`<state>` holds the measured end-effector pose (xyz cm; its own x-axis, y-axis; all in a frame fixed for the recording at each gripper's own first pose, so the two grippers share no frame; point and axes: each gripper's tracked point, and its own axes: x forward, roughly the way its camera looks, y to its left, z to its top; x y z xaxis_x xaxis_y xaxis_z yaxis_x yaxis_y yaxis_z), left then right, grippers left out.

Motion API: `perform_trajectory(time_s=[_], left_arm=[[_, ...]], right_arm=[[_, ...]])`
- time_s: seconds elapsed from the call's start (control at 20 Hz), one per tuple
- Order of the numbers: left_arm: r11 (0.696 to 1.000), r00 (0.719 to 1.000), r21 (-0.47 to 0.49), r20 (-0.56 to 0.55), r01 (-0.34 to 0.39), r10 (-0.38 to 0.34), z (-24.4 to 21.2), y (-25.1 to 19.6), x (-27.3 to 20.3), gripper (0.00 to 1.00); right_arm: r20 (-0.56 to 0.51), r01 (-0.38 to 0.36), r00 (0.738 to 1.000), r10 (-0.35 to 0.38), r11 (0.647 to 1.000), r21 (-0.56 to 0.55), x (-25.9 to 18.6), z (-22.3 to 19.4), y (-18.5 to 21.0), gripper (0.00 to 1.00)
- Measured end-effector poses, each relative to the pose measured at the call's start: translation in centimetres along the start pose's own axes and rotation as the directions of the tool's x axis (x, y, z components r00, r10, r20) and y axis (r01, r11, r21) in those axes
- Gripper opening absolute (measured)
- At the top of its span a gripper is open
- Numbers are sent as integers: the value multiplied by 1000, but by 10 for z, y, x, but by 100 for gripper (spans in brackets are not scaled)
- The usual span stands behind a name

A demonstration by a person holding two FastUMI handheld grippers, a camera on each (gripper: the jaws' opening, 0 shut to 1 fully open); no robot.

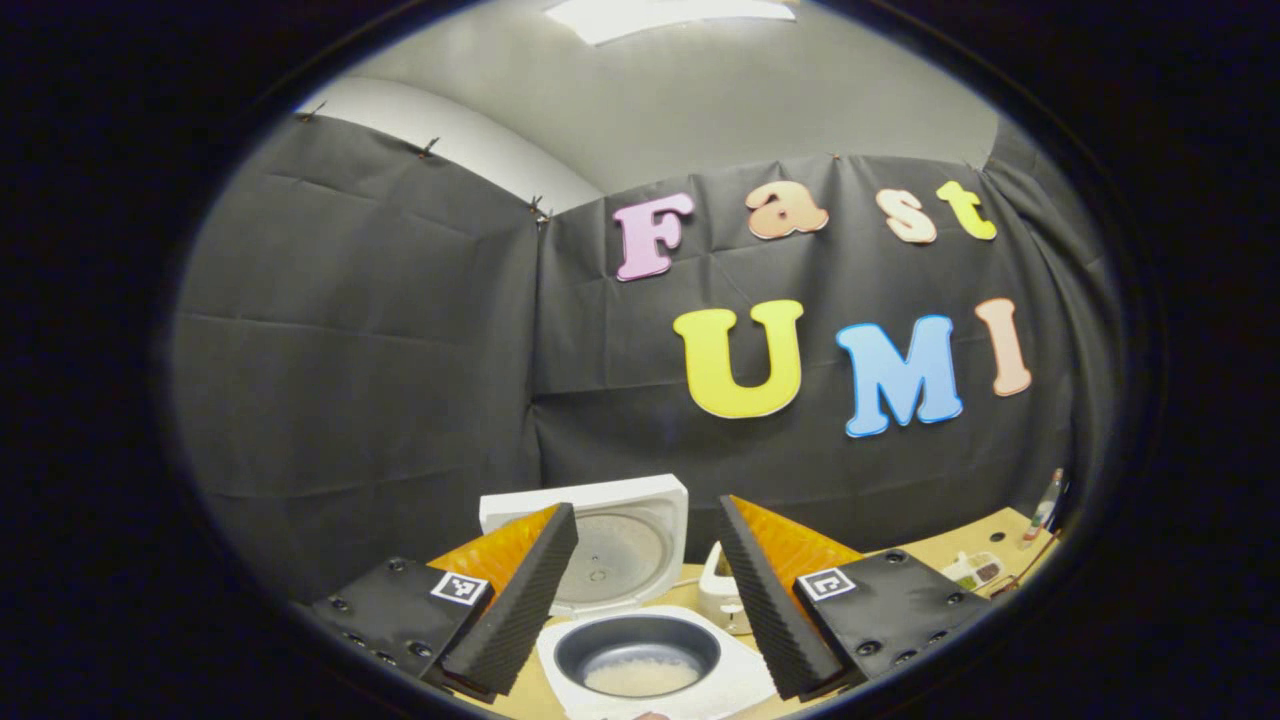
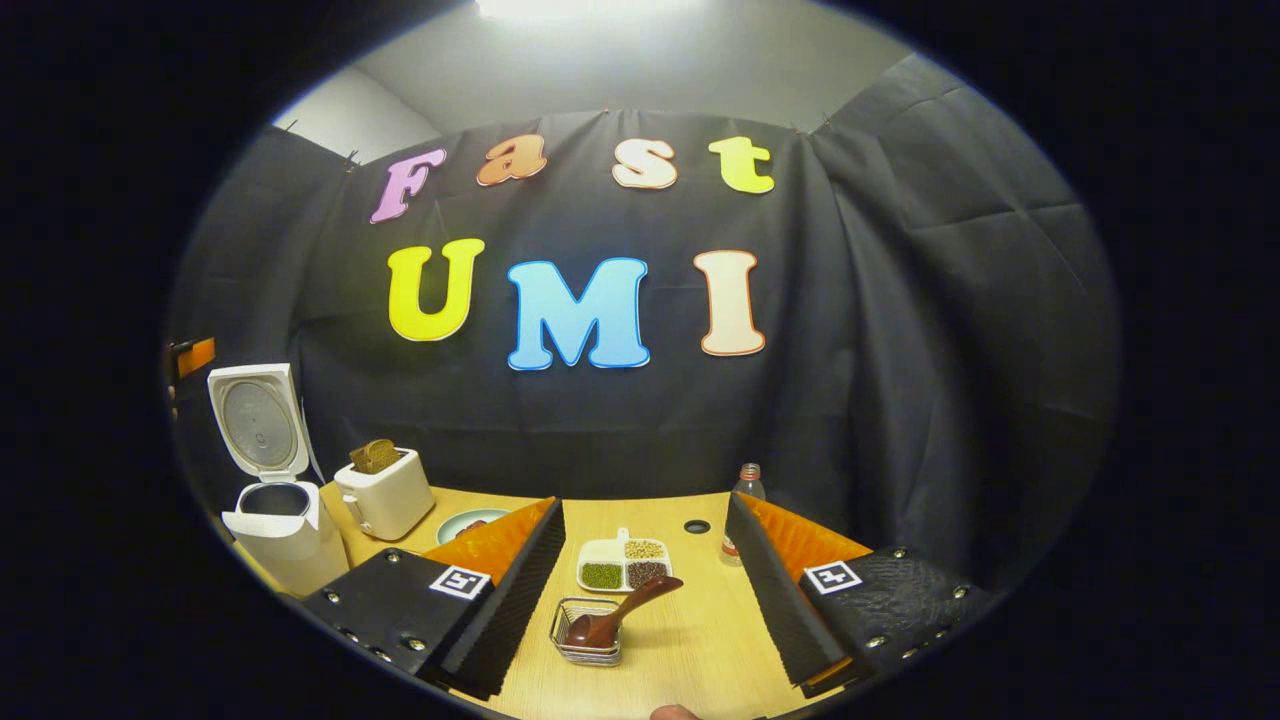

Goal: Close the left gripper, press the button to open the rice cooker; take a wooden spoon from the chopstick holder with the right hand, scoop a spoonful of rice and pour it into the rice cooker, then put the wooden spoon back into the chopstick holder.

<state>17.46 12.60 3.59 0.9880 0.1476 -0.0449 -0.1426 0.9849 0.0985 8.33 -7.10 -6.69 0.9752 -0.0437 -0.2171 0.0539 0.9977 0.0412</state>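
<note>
Standing at the lower left of the right gripper view, the rice cooker point(image 2: 283, 535) has its lid point(image 2: 258, 420) swung up, with the inner side of the lid facing the camera. Just to its right on the wooden table point(image 2: 700, 640) sits a toaster point(image 2: 386, 497) with something brown in its slot, and a plate point(image 2: 467, 522) peeks out beyond it. Toward the lower centre, the right gripper point(image 2: 640, 600) has its fingers spread wide and grips nothing. Between them, apart from both, a small wire chopstick holder point(image 2: 588, 632) carries the wooden spoon point(image 2: 620, 612), bowl down in the basket and handle tilted up to the right. Behind it lies a divided dish point(image 2: 624, 565) of grains and beans, then a dark round hole point(image 2: 697, 526) in the tabletop, and a bottle point(image 2: 741, 510) by the right finger.

At the bottom centre of the left gripper view, the left gripper point(image 1: 645, 590) is likewise wide open and empty. The cooker's pot point(image 1: 638, 655) shows low between its fingers, touching neither, with a pale layer of rice point(image 1: 640, 677) at its bottom; the raised lid stands behind it, partly hidden by the left finger. Far right, the divided dish appears small near the table edge.
</note>
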Motion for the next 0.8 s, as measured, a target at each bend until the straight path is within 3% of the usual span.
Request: perform_trajectory(time_s=[0.25,0.6,0.8], left_arm=[[998,999,-46,-25,-47,46,3,23,56,99],[994,993,-9,-48,-111,110,-4,57,130,95],[988,988,-54,-61,-145,142,-5,76,162,98]], right_arm=[[-13,39,999,-39,999,-10,-15,-3,-14,99],[-1,77,997,-77,997,-28,-29,2,-24,99],[-5,108,994,-109,993,-40,-34,-2,-32,99]])
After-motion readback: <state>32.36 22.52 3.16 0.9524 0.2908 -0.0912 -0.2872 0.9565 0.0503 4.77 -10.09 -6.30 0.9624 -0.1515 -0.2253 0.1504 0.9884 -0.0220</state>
